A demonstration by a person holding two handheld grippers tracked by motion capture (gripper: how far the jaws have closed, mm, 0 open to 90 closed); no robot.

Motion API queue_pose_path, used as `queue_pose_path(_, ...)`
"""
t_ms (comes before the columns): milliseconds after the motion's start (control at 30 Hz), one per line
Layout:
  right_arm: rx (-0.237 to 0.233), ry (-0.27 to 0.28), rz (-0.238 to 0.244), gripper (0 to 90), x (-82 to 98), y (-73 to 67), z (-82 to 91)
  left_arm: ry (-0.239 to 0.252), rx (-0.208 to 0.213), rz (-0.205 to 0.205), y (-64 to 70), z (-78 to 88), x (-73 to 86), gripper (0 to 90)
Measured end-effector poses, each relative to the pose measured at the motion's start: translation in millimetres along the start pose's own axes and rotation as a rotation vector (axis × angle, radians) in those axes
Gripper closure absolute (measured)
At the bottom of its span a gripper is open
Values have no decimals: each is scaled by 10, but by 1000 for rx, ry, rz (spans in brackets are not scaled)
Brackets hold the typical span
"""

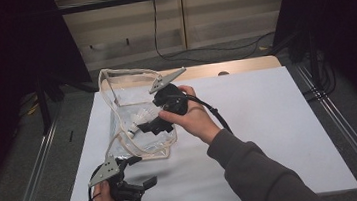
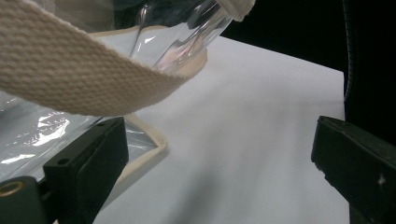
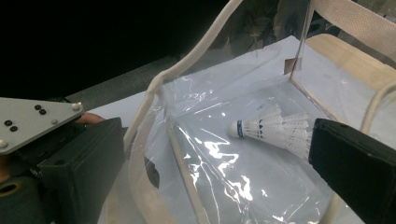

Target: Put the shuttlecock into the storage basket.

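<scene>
High view: shuttlecock [image 1: 140, 117] in clear bag [image 1: 135, 140], right gripper [image 1: 153, 127] open above.

Dim room, high view murky and soft, slightly grainy; the white table top [image 1: 269, 121] is the brightest area, lit evenly from above, surroundings dropping to near black at both sides. Faint soft shadows under the forearm and the clear bag [image 1: 139, 125]. Left gripper view: the woven strap [image 2: 70, 70] is very close and slightly soft, the table behind smooth and dull grey-white. Right gripper view: specular glare streaks on the bag's plastic, the shuttlecock [image 3: 275, 128] fairly sharp, the near jaws blurred and dark.
</scene>
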State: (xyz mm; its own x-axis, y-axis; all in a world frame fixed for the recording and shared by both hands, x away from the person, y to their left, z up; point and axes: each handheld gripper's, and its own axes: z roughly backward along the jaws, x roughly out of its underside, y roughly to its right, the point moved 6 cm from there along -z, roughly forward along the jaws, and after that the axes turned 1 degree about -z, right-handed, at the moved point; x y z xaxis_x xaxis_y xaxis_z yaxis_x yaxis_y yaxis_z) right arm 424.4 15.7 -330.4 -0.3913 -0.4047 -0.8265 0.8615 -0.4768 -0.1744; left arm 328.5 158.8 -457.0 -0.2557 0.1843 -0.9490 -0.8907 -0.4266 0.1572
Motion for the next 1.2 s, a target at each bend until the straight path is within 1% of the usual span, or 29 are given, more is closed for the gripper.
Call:
queue_pose_path(133,-10,3,5,36,11,-17,51,-6,-2,-8,-6,9,2,39)
queue_pose_path(267,-17,11,6,34,18,-32,92,-2,-2,-4,-1,18,0,39)
queue_pose_path(367,-16,11,2,34,33,-29,122,4,-16,-4,-8,27,-2,39)
queue_pose_path(633,-30,17,6,34,96,-25,212,-1,-16,-3,-2,27,5,38)
queue_pose_path(833,-49,23,13,33,136,-32,298,-1,-18,-4,-5,26,5,38)
queue_pose_path(933,-54,34,15,32,149,-29,342,-2,-19,-2,-4,26,5,38)
queue_pose_path(1000,-45,27,18,33,175,-13,367,-2,-18,-5,-4,25,5,38)
queue_pose_path(1067,-48,27,12,33,205,4,391,-3,-17,-6,-3,25,6,38)
queue_pose_path(1200,-49,42,1,32,270,49,446,-2,-20,-1,-4,24,7,38)
